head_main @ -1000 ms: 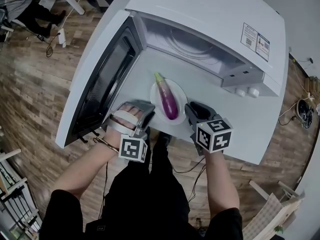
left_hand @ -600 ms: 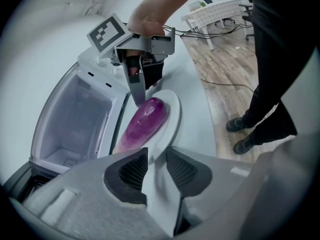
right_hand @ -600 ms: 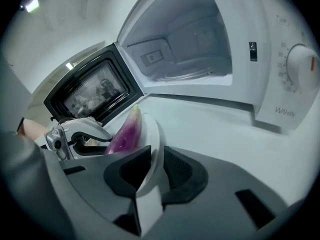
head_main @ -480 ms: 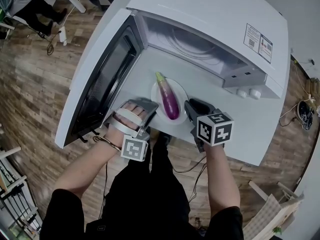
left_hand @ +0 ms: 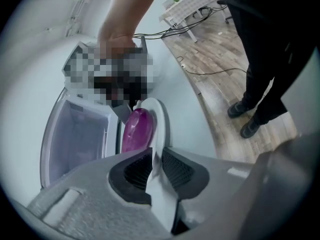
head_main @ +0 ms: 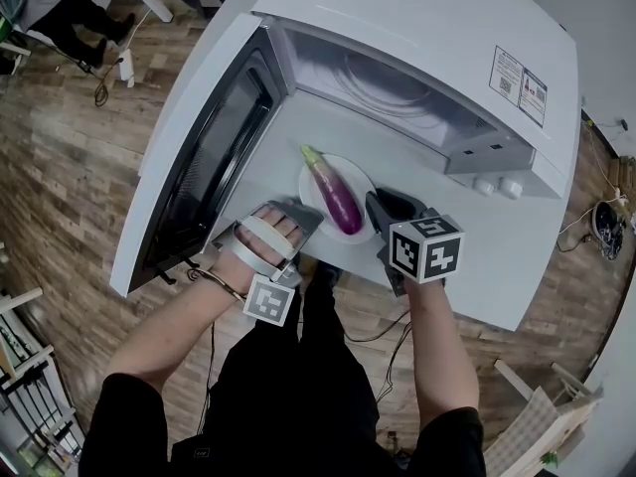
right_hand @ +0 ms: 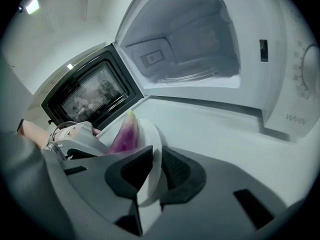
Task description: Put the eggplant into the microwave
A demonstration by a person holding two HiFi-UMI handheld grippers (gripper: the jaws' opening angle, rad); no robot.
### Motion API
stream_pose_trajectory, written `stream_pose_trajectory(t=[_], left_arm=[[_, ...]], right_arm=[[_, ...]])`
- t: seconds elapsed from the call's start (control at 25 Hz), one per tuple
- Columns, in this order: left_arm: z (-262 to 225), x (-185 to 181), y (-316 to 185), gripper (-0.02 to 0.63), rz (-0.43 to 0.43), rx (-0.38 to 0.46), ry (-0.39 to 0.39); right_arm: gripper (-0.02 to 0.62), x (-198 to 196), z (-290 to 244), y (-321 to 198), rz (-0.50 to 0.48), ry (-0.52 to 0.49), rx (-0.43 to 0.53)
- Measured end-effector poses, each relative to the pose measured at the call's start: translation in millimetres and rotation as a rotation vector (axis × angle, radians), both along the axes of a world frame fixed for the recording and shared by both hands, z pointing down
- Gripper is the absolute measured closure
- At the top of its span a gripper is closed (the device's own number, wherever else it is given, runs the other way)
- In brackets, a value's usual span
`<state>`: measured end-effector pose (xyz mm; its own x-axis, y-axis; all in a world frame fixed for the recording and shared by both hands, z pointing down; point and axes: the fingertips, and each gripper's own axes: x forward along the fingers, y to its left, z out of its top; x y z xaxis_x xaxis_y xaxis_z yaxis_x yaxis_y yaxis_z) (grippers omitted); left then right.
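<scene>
Pinched the plate (head_main: 364, 180) by opposite rims with left gripper (head_main: 302, 216), jaws just closed onto it, and right gripper (head_main: 377, 207). Had eggplant (head_main: 335, 195) lying atop it, outside the open microwave (head_main: 417, 28). Needed lifting level, both sides together.

— Any print to read?
— On the microwave (right_hand: 287, 101) front, letters like "WHIN"; I'm not sure of them.
— The sticker (head_main: 517, 79) on top?
— Too small. The dial (right_hand: 311, 66) figures blur as well.

Wooden floor (head_main: 60, 167), black cables (left_hand: 215, 74)
</scene>
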<state>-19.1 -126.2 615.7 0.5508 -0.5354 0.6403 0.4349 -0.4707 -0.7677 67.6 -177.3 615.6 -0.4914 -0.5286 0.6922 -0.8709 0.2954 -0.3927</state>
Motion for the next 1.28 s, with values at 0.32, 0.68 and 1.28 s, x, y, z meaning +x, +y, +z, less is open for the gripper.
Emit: stream_pose_trajectory(t=[0.32, 0.68, 1.28], left_arm=[[3, 4, 7, 0.561, 0.038, 0.028, -0.025], [3, 8, 9, 0.572, 0.051, 0.06, -0.025], [-9, 15, 10, 0.588, 0.037, 0.136, 0.025]], right_arm=[[0.528, 0, 0, -1, -0.007, 0.008, 0.008], [0.515, 9, 0, 7, -0.009, 0.022, 0.004], [0.514, 15, 1, 15, 0.004, -0.019, -0.013]])
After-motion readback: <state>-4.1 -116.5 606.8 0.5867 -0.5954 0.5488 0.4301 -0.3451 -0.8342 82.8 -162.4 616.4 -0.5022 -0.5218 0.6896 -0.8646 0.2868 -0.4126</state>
